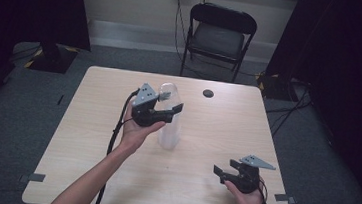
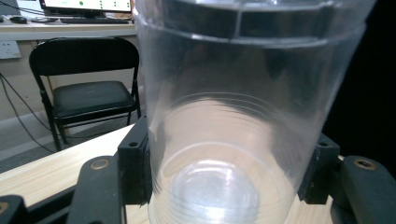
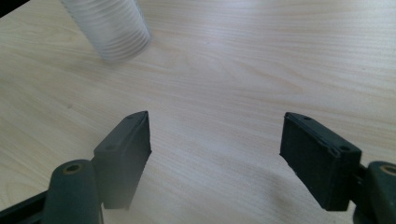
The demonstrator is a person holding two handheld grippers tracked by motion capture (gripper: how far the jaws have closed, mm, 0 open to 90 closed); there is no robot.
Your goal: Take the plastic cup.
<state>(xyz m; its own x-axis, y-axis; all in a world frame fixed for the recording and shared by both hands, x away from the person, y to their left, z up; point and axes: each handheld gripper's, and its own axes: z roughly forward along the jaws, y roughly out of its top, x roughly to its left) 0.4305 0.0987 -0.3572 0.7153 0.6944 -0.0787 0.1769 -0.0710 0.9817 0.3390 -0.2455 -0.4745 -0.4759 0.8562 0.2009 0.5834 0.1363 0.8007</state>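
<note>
Item: stack of clear cups [image 1: 169, 118], upright on worktop [image 1: 82, 163], pinched in my left tongs [image 2: 229, 172] (grasp done). My right tongs [image 3: 217, 154] spread, idle; lifting or separating, I judge, remains.

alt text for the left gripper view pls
A stack of clear plastic cups stands on a light wood table, clamped between the left gripper's two black jaws. Behind it stand a black folding chair and a beige wall.
</note>
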